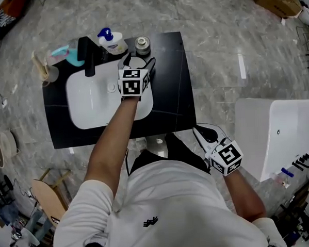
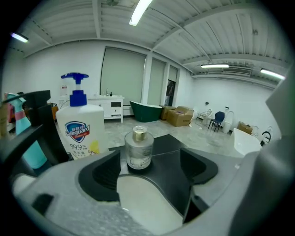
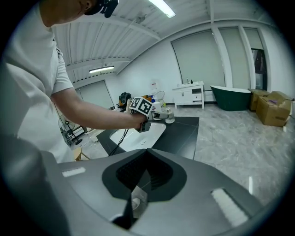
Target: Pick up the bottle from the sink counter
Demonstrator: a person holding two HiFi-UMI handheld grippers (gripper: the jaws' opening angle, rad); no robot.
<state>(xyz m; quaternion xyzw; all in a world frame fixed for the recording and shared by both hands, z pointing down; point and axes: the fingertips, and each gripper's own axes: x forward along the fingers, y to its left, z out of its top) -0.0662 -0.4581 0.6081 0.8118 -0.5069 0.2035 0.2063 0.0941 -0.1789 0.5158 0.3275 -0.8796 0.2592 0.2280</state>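
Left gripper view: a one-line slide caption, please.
Open left gripper facing a small clear glass bottle with gold cap on the black counter.

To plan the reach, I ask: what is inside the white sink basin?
Only a drain shows in the basin; the left gripper and forearm cover its right part, which cannot be checked.

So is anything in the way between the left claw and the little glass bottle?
Nothing visible. The left claw is open, with the little glass bottle straight ahead on the black counter. The soap bottle stands off to its side.
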